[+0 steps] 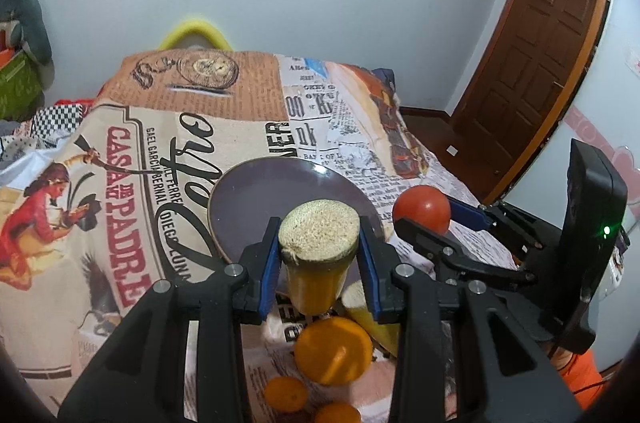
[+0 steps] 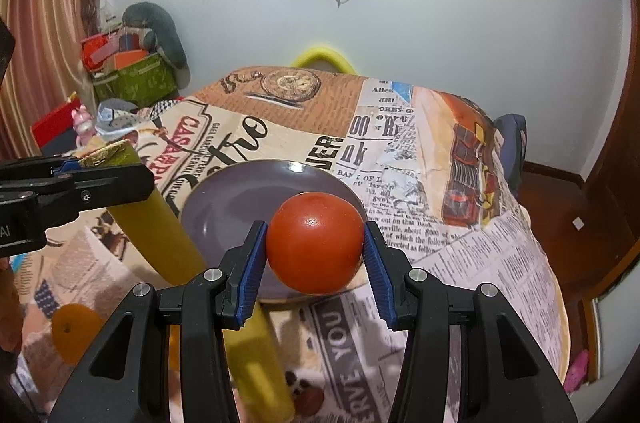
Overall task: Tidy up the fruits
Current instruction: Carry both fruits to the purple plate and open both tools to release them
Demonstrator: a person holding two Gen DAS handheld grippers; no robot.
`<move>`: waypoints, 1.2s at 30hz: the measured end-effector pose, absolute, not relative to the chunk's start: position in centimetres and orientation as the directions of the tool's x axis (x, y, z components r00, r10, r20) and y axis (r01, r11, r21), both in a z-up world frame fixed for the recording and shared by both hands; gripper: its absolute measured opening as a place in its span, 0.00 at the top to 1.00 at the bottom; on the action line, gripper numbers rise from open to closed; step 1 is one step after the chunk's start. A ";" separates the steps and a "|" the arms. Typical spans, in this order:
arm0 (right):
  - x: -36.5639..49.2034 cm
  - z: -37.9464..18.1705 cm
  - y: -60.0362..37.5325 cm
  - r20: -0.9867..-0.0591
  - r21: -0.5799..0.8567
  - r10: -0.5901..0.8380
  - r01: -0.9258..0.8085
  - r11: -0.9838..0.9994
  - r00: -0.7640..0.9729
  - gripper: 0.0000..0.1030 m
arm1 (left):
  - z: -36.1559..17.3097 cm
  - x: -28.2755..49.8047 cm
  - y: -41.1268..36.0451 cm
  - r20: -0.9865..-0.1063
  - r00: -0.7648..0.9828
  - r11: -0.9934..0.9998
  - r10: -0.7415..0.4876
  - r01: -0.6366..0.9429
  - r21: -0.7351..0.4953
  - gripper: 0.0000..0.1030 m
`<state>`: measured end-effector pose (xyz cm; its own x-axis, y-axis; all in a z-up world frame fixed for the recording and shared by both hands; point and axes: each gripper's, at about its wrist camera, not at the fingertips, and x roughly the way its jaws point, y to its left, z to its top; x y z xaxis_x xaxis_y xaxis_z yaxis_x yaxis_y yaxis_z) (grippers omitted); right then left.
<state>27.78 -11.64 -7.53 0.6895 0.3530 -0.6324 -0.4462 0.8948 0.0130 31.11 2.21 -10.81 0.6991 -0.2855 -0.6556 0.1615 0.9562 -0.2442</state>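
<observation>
Left wrist view: left gripper (image 1: 319, 255) clenched on a yellow corn cob (image 1: 319, 255), cut end facing the lens, held above the near rim of a purple plate (image 1: 256, 191). Printed tablecloth (image 1: 120, 183) beneath. Three oranges (image 1: 334, 350) lie on the cloth under the fingers. At right, the right gripper (image 1: 430, 221) carries a red tomato (image 1: 421, 208).

Right wrist view: right gripper (image 2: 315, 247) grasping the tomato (image 2: 315, 243) between its blue pads (image 2: 251, 259) — raised over the plate (image 2: 224, 207). Left gripper's cob (image 2: 156, 223) at left, tilted.
</observation>
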 end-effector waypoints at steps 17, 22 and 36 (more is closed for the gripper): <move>32.1 -11.1 -9.6 -0.727 0.042 0.365 -0.493 0.869 0.582 0.57 | -12.9 36.5 2.9 -0.697 0.674 0.965 -0.244 0.098 -0.243 0.66; 32.6 -12.1 -9.2 -0.750 0.043 0.358 -0.498 0.866 0.556 0.57 | -13.5 37.2 3.4 -0.709 0.672 0.972 -0.211 0.066 -0.227 0.65; 32.3 -12.9 -8.6 -0.769 0.016 0.335 -0.508 0.861 0.545 0.55 | -15.2 38.2 4.9 -0.753 0.634 0.968 -0.177 -0.027 -0.251 0.55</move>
<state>32.34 -8.57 -12.94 0.5450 0.3350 -0.7686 -0.5075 0.8615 0.0156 38.17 4.93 -15.24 0.6337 -0.1772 -0.7530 -0.0271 0.9677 -0.2506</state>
